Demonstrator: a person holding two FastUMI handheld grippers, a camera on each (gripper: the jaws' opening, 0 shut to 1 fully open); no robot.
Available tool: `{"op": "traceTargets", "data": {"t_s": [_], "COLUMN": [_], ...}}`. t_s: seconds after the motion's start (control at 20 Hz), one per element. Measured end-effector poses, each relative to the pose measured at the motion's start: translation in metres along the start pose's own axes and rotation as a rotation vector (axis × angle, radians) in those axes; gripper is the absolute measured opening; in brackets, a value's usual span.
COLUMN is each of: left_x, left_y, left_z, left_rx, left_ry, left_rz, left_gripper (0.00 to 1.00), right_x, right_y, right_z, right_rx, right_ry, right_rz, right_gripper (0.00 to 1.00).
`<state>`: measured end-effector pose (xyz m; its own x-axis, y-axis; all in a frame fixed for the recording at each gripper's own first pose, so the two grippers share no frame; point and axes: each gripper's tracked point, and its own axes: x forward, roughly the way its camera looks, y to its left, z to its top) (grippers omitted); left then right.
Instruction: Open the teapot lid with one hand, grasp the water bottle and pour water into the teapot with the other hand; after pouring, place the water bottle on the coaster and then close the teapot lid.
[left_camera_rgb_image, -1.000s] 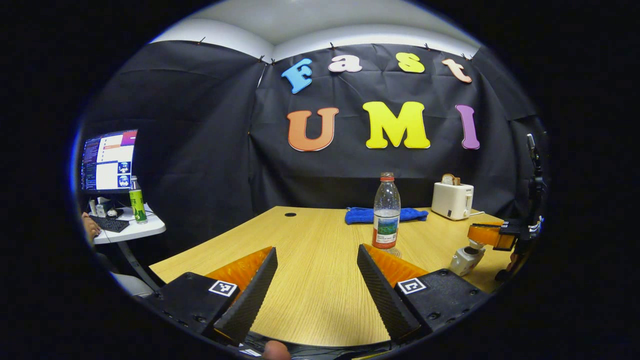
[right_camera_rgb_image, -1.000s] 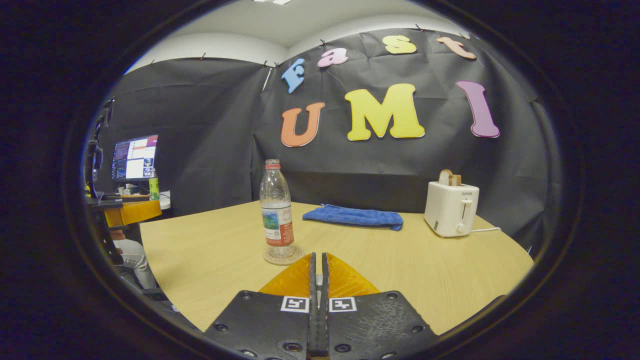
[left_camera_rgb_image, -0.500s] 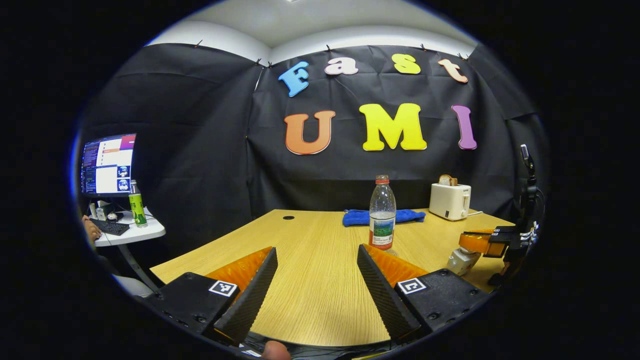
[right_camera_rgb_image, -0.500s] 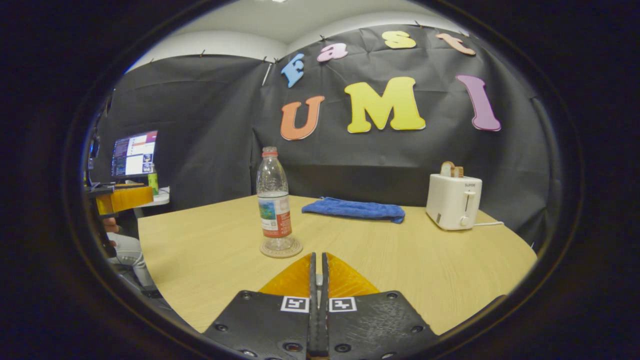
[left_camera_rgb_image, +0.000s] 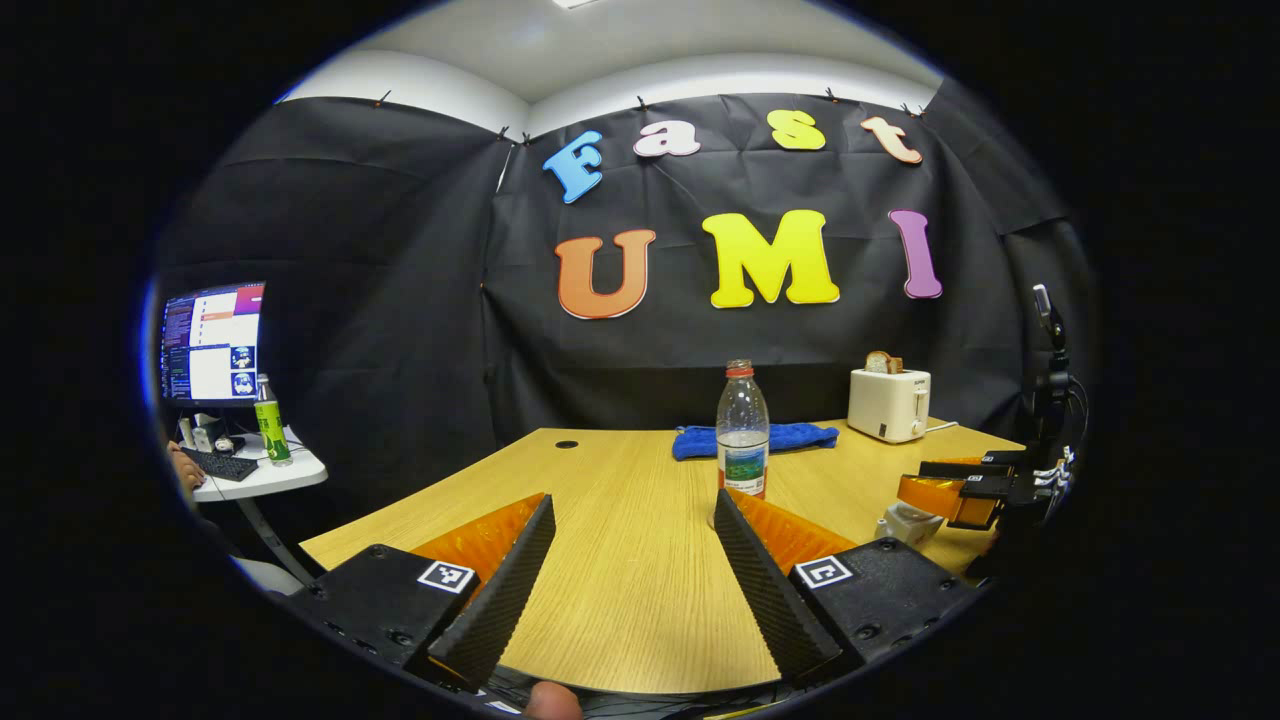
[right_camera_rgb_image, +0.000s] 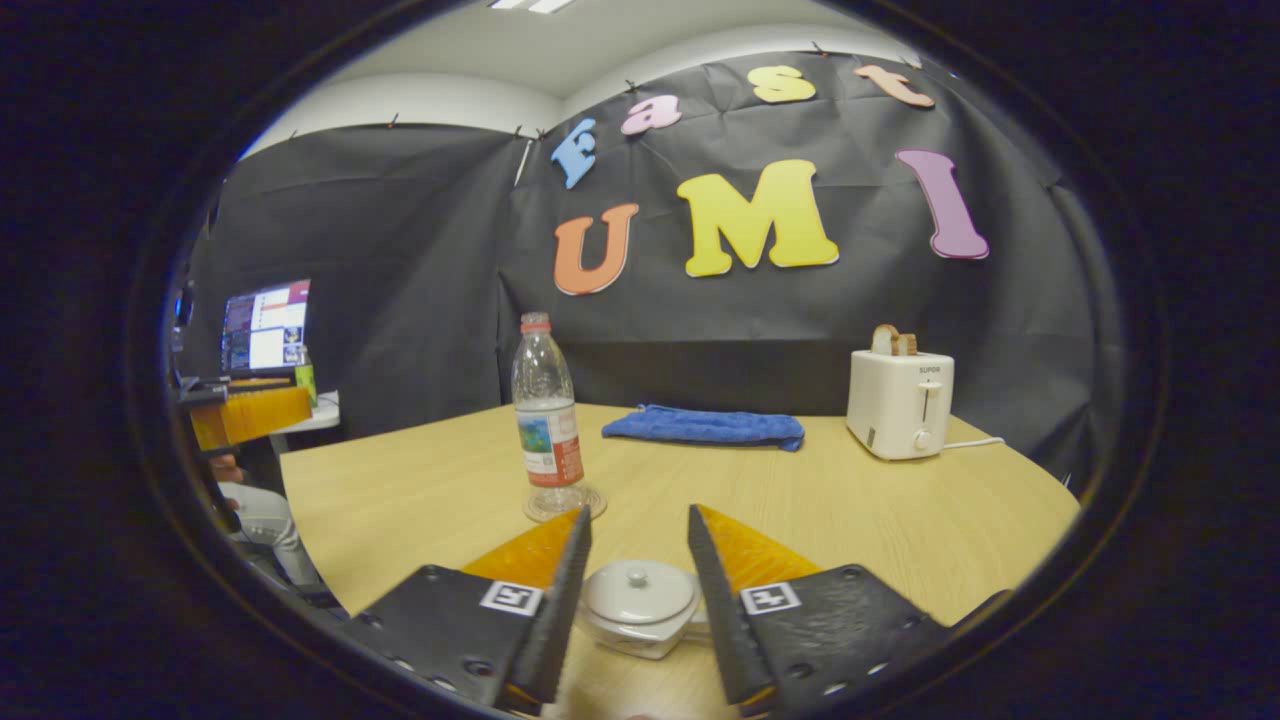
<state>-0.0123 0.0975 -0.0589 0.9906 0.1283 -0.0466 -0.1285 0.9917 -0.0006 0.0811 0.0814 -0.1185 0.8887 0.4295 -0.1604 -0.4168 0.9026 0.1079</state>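
A clear water bottle (left_camera_rgb_image: 742, 430) with a red cap and some water stands upright on a round coaster (right_camera_rgb_image: 565, 503) mid-table. My left gripper (left_camera_rgb_image: 633, 497) is open and empty, short of the bottle (right_camera_rgb_image: 546, 415). The white teapot (right_camera_rgb_image: 640, 605) sits with its lid (right_camera_rgb_image: 632, 577) on, just below my right gripper (right_camera_rgb_image: 638, 512), which is open with a finger on either side of it. In the left gripper view the teapot (left_camera_rgb_image: 905, 522) shows at the right under the right gripper (left_camera_rgb_image: 925, 482). The left gripper (right_camera_rgb_image: 250, 405) appears at the far left of the right gripper view.
A blue cloth (right_camera_rgb_image: 703, 426) and a white toaster (right_camera_rgb_image: 900, 403) with bread lie at the back of the wooden table (right_camera_rgb_image: 880, 520). A side desk (left_camera_rgb_image: 260, 475) with a monitor (left_camera_rgb_image: 212, 345), a green bottle and a person's hand stands off to the left.
My right gripper has gone from shut to open, and the teapot with its lid on now shows between its fingers. The left gripper has drawn back a little from the bottle.
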Motion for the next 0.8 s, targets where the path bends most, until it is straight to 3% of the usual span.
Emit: {"op": "traceTargets", "data": {"t_s": [0.1, 0.25, 0.4, 0.55, 0.8], "left_x": [-0.003, -0.006, -0.011, -0.013, -0.024], "left_y": [-0.013, -0.042, -0.083, -0.101, -0.113], "left_z": [0.009, 0.025, 0.037, 0.054, 0.064], "left_rx": [0.005, -0.037, -0.067, -0.058, -0.014], "left_ry": [-0.019, -0.062, -0.086, -0.123, -0.165], "left_rz": [-0.01, -0.025, -0.101, -0.122, -0.15], "left_gripper": [1.0, 1.0, 1.0, 1.0, 0.99], "right_x": [-0.016, -0.054, -0.099, -0.142, -0.172], "right_y": [-0.014, -0.048, -0.058, -0.07, -0.062], "right_z": [0.018, 0.049, 0.074, 0.085, 0.086], "right_rx": [0.011, 0.005, -0.032, -0.094, -0.115], "right_ry": [-0.048, -0.118, -0.17, -0.205, -0.218], "right_rz": [-0.056, -0.212, -0.293, -0.39, -0.445], "right_gripper": [0.96, 0.98, 0.96, 0.95, 0.96]}}
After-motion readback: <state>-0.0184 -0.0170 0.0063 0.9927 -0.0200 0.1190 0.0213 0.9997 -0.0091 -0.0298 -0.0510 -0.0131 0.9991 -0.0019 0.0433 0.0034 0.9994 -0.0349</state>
